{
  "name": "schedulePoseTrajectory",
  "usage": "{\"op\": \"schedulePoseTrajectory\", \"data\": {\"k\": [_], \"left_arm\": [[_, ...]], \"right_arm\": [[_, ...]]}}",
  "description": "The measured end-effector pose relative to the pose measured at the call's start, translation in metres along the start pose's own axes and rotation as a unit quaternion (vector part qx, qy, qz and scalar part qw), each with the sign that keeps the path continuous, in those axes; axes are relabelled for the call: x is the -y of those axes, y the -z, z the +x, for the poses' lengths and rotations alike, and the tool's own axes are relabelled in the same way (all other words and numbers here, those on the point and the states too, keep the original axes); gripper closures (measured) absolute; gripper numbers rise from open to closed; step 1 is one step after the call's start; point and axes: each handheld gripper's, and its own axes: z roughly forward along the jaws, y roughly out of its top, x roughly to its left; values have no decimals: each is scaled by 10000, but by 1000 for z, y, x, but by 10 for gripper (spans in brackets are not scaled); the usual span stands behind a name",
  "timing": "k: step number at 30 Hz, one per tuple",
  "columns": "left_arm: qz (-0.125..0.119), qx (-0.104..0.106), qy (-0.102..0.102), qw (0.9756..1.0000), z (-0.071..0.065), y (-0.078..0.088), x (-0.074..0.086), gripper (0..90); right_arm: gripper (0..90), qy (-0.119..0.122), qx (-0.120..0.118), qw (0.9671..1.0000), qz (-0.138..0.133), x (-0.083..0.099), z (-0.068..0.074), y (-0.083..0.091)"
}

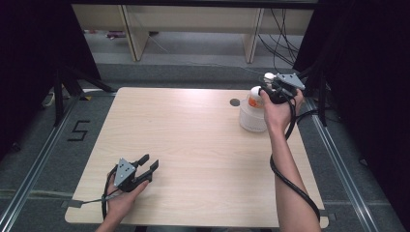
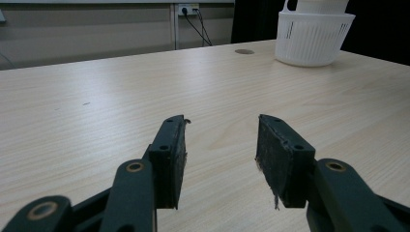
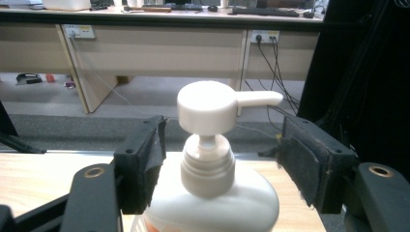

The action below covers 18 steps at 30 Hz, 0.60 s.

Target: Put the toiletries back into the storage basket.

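In the high view, a light wooden table [image 1: 193, 145] carries a white slotted basket [image 1: 251, 118] near its far right corner, just beside a small dark round hole [image 1: 235, 102] in the tabletop. A white pump bottle [image 1: 255, 96] with an orange patch on its label stands upright inside the basket. The right gripper [image 1: 266, 91] sits at the top of the bottle, held in the person's right hand [image 1: 280, 108], with a black cable trailing down along the forearm. Well apart, near the front left edge of the table, the left gripper [image 1: 147, 166] rests low over the wood in the left hand [image 1: 123, 198], its jaws spread with nothing between them. In the left gripper view, the left gripper [image 2: 220, 145] shows its two black padded jaws standing wide over bare tabletop, and the basket [image 2: 314, 41] sits far off at the upper right. In the right gripper view, the right gripper [image 3: 220, 154] has its jaws wide apart on either side of the bottle's neck; the pads stand clear of it and grip nothing. The pump bottle [image 3: 210, 159] is between them, its pump head with the nozzle pointing to the right of that view.
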Motion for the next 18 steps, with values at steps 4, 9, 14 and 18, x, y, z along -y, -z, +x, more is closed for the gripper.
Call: {"op": "schedulePoseTrajectory", "data": {"k": [4, 9, 14, 18], "left_arm": [[3, 4, 2, 10000, 0, 0, 0, 528], [-2, 7, -10, 10000, 0, 0, 0, 528], [5, -2, -4, 10000, -1, 0, 0, 527], [0, -6, 13, 10000, -1, 0, 0, 528]], "right_arm": [[332, -10, -48, 10000, 4, 3, -2, 5], [328, -29, -103, 9999, 48, 7, -3, 10], [325, 26, -212, 9998, 25, 8, -2, 18], [319, 86, -338, 9994, 24, 7, -1, 26]]}}
